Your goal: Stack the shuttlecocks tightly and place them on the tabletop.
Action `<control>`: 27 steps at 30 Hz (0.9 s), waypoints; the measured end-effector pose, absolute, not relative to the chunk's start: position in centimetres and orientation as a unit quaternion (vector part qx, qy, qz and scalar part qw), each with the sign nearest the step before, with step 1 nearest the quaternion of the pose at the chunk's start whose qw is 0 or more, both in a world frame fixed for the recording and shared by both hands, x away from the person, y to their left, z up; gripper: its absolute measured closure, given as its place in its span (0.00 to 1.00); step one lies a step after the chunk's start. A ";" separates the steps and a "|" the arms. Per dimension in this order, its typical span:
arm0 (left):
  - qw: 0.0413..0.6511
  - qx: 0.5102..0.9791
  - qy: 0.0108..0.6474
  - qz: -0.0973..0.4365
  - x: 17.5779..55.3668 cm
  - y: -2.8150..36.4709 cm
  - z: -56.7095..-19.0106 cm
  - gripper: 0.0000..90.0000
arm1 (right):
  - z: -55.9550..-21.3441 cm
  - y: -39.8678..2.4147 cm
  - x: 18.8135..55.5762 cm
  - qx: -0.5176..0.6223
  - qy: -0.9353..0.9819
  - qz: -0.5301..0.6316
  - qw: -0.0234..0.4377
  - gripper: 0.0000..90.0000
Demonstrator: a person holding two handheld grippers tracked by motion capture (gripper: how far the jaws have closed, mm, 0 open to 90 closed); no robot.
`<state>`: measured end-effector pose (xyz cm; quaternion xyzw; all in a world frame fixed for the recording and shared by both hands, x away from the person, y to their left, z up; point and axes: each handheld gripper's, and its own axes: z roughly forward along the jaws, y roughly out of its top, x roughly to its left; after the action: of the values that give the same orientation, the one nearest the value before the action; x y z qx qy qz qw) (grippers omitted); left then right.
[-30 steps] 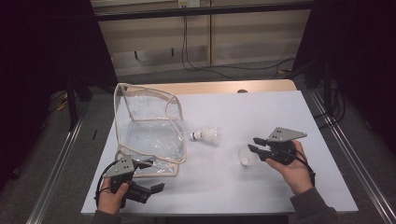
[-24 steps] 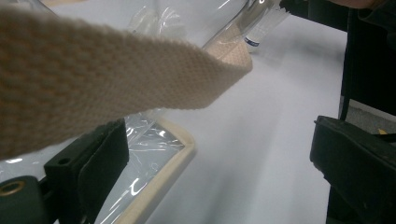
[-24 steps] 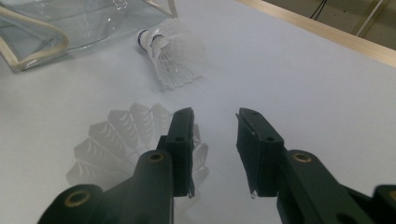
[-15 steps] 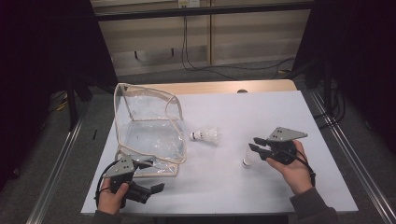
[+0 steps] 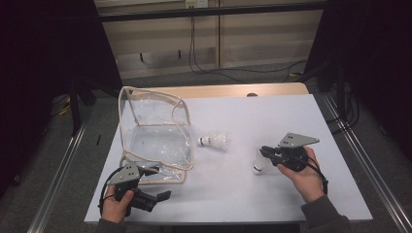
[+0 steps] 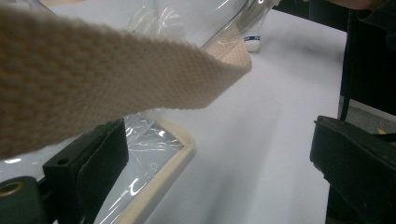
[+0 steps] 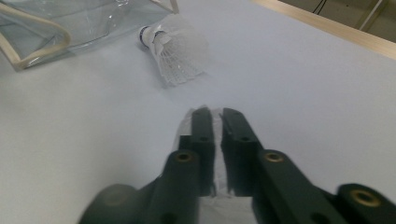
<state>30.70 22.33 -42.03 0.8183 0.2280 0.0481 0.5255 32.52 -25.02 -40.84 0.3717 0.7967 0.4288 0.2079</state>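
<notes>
The right tongs have just closed on a shuttlecock, its feathers mostly hidden between the jaws. The left tongs gape wide, apparently empty, a blurred bag strap blocking the view.

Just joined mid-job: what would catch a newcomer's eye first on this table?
A clear plastic pouch with beige fabric trim stands open at the left of the white table, the left gripper open by its near edge. A white feathered shuttlecock lies beside the pouch. The right gripper is shut on a second white shuttlecock.
</notes>
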 end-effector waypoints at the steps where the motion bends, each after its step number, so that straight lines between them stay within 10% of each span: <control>1: 0.526 0.818 0.228 0.048 30.7 22.3 -42.0 0.05 | -40.8 -25.0 32.5 0.371 0.798 0.430 0.204 1.00; 27: 0.526 0.818 0.229 0.048 30.7 22.3 -42.0 0.05 | -41.4 -26.0 32.6 0.382 0.797 0.423 0.200 1.00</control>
<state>30.69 22.35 -42.02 0.8179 0.2286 0.0482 0.5258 32.57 -26.00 -41.44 0.3817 0.7968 0.4235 0.2003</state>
